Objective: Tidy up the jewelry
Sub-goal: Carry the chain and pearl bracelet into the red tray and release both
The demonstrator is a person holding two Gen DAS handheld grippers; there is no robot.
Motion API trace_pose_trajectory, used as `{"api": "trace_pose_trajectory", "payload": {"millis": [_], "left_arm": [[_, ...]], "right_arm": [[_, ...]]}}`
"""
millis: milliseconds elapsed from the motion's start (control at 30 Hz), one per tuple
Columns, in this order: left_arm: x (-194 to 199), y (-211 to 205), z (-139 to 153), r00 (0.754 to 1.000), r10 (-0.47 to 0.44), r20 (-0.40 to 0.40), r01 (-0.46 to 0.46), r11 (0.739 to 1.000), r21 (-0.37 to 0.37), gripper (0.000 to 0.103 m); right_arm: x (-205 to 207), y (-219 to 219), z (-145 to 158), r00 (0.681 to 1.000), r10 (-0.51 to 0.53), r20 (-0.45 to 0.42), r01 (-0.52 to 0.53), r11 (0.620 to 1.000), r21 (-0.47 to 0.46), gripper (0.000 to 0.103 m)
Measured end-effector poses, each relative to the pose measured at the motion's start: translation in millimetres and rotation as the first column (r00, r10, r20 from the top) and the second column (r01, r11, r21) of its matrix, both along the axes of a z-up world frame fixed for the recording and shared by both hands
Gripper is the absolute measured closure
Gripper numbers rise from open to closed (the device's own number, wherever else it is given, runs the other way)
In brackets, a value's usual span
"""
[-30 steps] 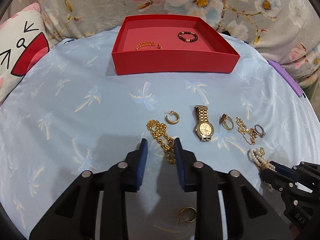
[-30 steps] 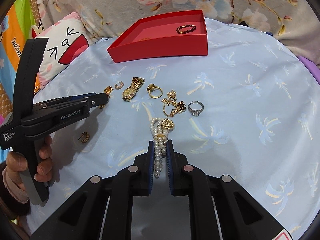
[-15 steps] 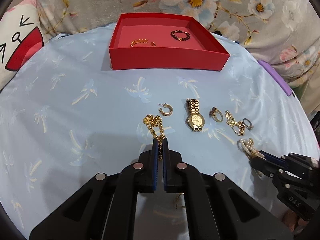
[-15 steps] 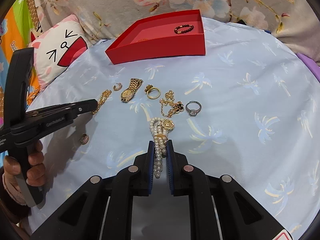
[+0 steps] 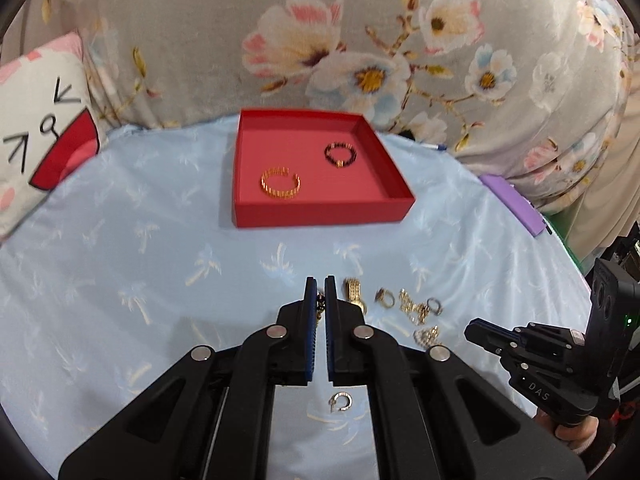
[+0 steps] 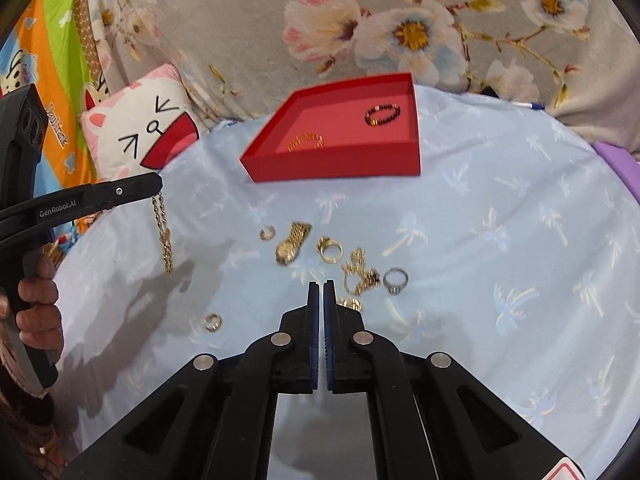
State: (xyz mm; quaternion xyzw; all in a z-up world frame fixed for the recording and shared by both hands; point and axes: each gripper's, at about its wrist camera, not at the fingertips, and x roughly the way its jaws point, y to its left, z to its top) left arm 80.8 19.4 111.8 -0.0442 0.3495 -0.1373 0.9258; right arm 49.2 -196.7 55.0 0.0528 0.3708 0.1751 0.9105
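My left gripper (image 5: 319, 285) is shut on a gold chain necklace (image 6: 163, 232); in the right wrist view the chain hangs from its tip above the cloth. My right gripper (image 6: 318, 289) is shut; no pearls show between its jaws, and the pearl strand (image 5: 428, 334) lies on the cloth just ahead of its tip in the left wrist view. The red tray (image 5: 320, 214) at the back holds a gold bangle (image 5: 281, 183) and a dark bead bracelet (image 5: 340, 154). On the cloth lie a gold watch (image 6: 292, 242), a gold ring (image 6: 330, 249), a thin chain (image 6: 360, 274) and a silver ring (image 6: 395, 279).
Two gold hoop earrings lie apart, one (image 6: 267, 233) by the watch and one (image 6: 212, 322) nearer the front left. A cat cushion (image 6: 140, 132) sits at the left. A purple object (image 5: 512, 204) lies at the right edge. Floral fabric rises behind the tray.
My left gripper closed on the gold chain and lifted it off the cloth. My right gripper rose too, and the pearl strand no longer shows between its jaws.
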Motion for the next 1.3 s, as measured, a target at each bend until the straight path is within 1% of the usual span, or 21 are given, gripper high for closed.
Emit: {"api": "trace_pose_trajectory", "payload": {"millis": [100,133,200,233,267,300,333,400,500,533,600,633,767,867,1033,1167,1300], "left_arm": [[-3,-1,20,0.999,-0.004,0.046,0.003,1.0,0.008,0.1],[-4,-1,26,0.998,-0.004,0.061,0.003,1.0,0.008,0.1],[-7,-2,34,0.997,-0.007,0.083,0.006,1.0,0.005,0.1],[-8,-2,36,0.996,-0.007,0.092,0.007,1.0,0.007,0.1],[-9,-3,37,0.995,-0.009,0.095,0.008,1.0,0.005,0.1],[-9,-4,37,0.996,-0.012,0.093,0.012,1.0,0.003,0.1],[-8,-5,36,0.996,-0.017,0.088,0.017,1.0,0.001,0.1],[-8,-7,33,0.997,-0.022,0.08,0.022,1.0,0.004,0.1],[-8,-10,27,0.997,-0.031,0.068,0.03,0.999,0.01,0.1],[-7,-10,24,0.998,-0.033,0.062,0.032,0.999,0.011,0.1],[-6,-11,21,0.998,-0.037,0.053,0.036,0.999,0.012,0.1],[-6,-11,19,0.998,-0.038,0.05,0.038,0.999,0.013,0.1],[-1,-10,14,0.999,-0.035,0.037,0.035,0.999,0.018,0.1],[5,-8,13,0.999,-0.032,0.032,0.031,0.999,0.027,0.1],[30,-8,23,0.999,-0.025,0.039,0.023,0.998,0.053,0.1],[65,-12,42,0.997,-0.012,0.082,0.005,0.996,0.088,0.1],[113,-22,59,0.993,-0.001,0.119,-0.012,0.994,0.108,0.1]], "right_arm": [[0,-4,10,1.0,-0.013,0.028,0.013,1.0,-0.009,0.101],[0,-5,9,1.0,-0.013,0.021,0.013,1.0,-0.009,0.101],[2,-5,1,1.0,-0.003,-0.012,0.003,1.0,-0.012,0.096],[2,-5,-4,1.0,-0.005,-0.025,0.005,1.0,-0.014,0.085],[3,-4,-11,0.999,-0.005,-0.049,0.004,1.0,-0.02,0.072],[4,-2,-16,0.998,-0.002,-0.062,0.001,1.0,-0.029,0.067],[5,2,-21,0.998,-0.001,-0.069,-0.002,0.999,-0.049,0.065],[8,8,-30,0.997,0.002,-0.081,-0.01,0.996,-0.094,0.065],[14,12,-43,0.993,-0.004,-0.117,-0.01,0.993,-0.12,0.067],[16,11,-46,0.992,-0.005,-0.125,-0.01,0.993,-0.12,0.069],[18,11,-51,0.99,-0.005,-0.142,-0.013,0.992,-0.125,0.081],[19,11,-53,0.988,-0.001,-0.152,-0.018,0.992,-0.125,0.089],[16,12,-50,0.991,-0.002,-0.137,-0.016,0.991,-0.13,0.09],[16,12,-37,0.994,0.004,-0.113,-0.017,0.993,-0.113,0.09],[39,9,8,0.997,0.031,-0.064,-0.034,0.998,-0.055,0.09],[81,11,47,0.999,0.041,-0.005,-0.041,0.998,-0.038,0.09],[135,16,65,0.999,0.034,0.004,-0.034,0.999,-0.017,0.09]]}}
